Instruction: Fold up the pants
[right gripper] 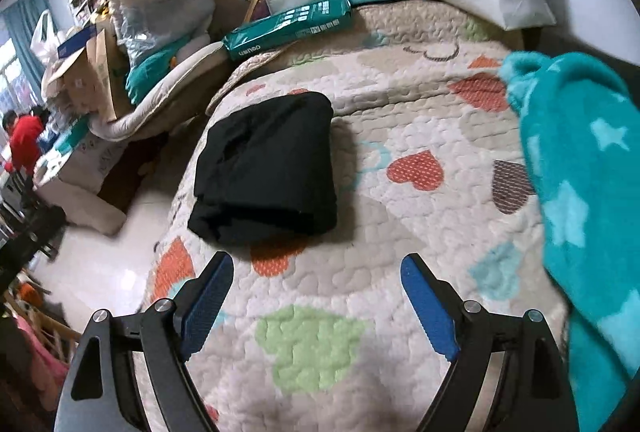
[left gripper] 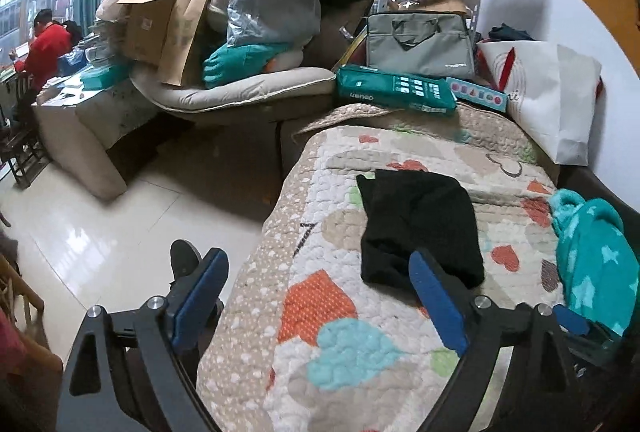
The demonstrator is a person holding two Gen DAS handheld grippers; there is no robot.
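Black pants (left gripper: 416,224) lie folded into a compact rectangle on a heart-patterned quilt (left gripper: 344,312). In the right wrist view the same folded pants (right gripper: 268,168) rest left of centre on the quilt (right gripper: 420,224). My left gripper (left gripper: 318,268) hangs open above the quilt's left edge, its right blue finger just in front of the pants' near edge, with nothing between the fingers. My right gripper (right gripper: 318,268) stands open a short way in front of the pants, apart from them and holding nothing.
A teal star-patterned fleece (right gripper: 576,192) lies on the quilt's right side. Behind the quilt are a green box (left gripper: 396,92), a grey bag (left gripper: 420,44) and a white paper bag (left gripper: 548,92). Piled boxes and bags fill a sofa (left gripper: 240,96). A person in red (left gripper: 44,48) sits far left.
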